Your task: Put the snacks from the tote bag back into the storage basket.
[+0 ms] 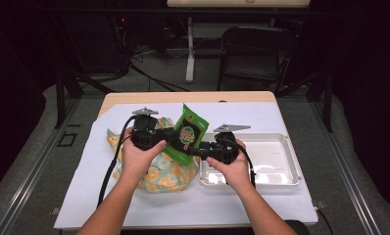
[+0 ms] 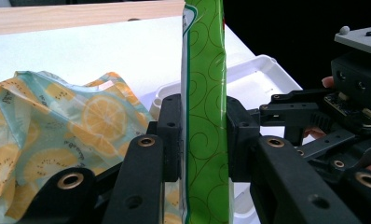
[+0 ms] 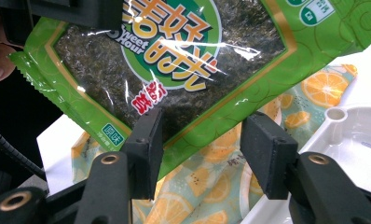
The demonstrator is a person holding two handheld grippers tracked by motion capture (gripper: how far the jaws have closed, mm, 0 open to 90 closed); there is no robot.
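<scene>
Seaweed snack packet (image 1: pixel 188 134): held upright above the lemon-print cloth bag (image 1: pixel 156 174), left of the white tray (image 1: pixel 281 147).
My left gripper (image 2: pixel 204 140): pinching the packet edgewise.
My right gripper (image 3: pixel 200 149): jaws spread, packet's lower edge just beyond them.

**Dark room, lit worktop**

A pale wooden worktop (image 1: pixel 232 96) stands in the middle, most of it under a white sheet (image 1: pixel 193 196). Light falls on it from above, while the edges of the room sink into black. The floor (image 1: pixel 163 81) is grey, with dark cables (image 1: pixel 149 78) trailing across it. Behind the worktop stands a black chair (image 1: pixel 254 51), and beside it a white post (image 1: pixel 190 49) that carries a light board (image 1: pixel 237 3) at the top edge. Black stand legs (image 1: pixel 65 83) rise at the left and at the right (image 1: pixel 325 93).
</scene>
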